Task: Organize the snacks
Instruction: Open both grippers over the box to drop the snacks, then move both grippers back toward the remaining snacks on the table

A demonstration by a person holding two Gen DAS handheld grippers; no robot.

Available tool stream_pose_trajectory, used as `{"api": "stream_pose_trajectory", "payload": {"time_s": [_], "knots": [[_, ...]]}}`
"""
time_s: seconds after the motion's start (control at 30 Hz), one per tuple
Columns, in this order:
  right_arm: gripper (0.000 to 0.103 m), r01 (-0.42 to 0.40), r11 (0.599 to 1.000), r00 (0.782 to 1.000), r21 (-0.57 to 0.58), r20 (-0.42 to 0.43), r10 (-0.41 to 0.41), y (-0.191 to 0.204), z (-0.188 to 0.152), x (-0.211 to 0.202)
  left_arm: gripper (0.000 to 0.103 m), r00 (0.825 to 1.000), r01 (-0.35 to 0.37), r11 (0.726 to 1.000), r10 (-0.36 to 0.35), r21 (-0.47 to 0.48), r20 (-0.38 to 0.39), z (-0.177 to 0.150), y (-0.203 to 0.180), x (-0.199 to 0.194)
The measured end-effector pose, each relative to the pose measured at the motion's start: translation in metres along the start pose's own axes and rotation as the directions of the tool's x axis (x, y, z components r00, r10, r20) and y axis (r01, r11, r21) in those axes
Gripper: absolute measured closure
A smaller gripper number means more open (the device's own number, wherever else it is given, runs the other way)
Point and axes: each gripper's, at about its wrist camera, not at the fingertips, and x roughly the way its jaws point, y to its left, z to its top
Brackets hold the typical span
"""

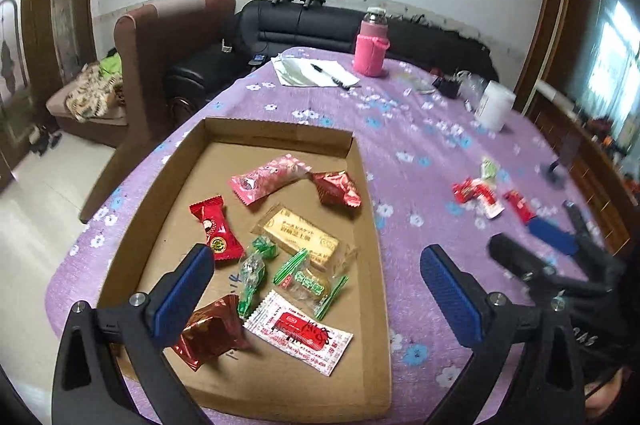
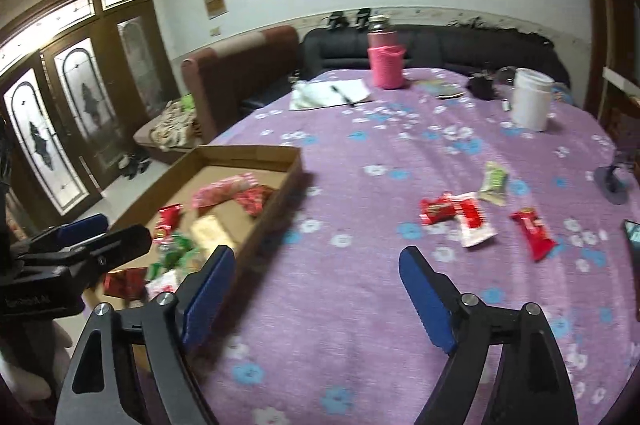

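Observation:
A shallow cardboard box lies on the purple flowered tablecloth and holds several wrapped snacks, among them a gold biscuit pack and a white-and-red packet. My left gripper is open and empty above the box's near end. Loose snacks lie on the cloth to the right: a red pack, a red-and-white packet, a red bar and a green packet. My right gripper is open and empty above the cloth, right of the box.
A pink-sleeved bottle, papers with a pen, a white container and small dark items stand at the table's far side. A dark stand sits at the right edge. Sofas lie beyond the table.

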Motion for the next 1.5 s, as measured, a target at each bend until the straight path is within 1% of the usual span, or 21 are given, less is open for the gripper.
{"api": "stream_pose_trajectory", "payload": {"time_s": [0.07,0.27,0.57,0.7,0.87,1.23,1.5], "knots": [[0.015,0.02,1.0,1.0,0.009,-0.003,-0.02,-0.008,-0.002,-0.002,0.0,1.0,-0.02,1.0,0.02,0.013,-0.011,0.0,-0.004,0.003],[0.015,0.028,0.999,0.999,0.036,-0.022,-0.028,-0.023,-0.009,-0.004,0.0,0.997,-0.062,0.997,0.063,0.035,-0.032,0.0,-0.009,0.007],[0.015,0.036,0.997,0.999,0.064,-0.028,-0.034,-0.035,-0.014,-0.007,0.0,0.996,-0.079,0.995,0.082,0.068,-0.041,0.0,-0.017,0.008],[0.015,0.04,0.996,0.999,0.082,-0.039,-0.037,-0.043,-0.016,-0.007,0.0,0.996,-0.075,0.994,0.079,0.085,-0.045,0.0,-0.023,0.01],[0.015,0.066,0.993,0.997,0.101,-0.039,-0.062,-0.056,-0.016,-0.011,0.0,0.997,-0.062,0.992,0.067,0.114,-0.043,0.005,-0.035,0.011],[0.015,0.14,0.973,0.99,0.184,-0.048,-0.134,-0.102,-0.018,-0.019,0.0,0.999,-0.024,0.975,0.033,0.22,-0.04,0.007,-0.088,0.023],[0.015,0.178,0.961,0.984,0.21,-0.059,-0.17,-0.127,-0.02,-0.021,0.0,0.998,-0.002,0.965,0.017,0.263,-0.054,0.007,-0.116,0.037]]}}
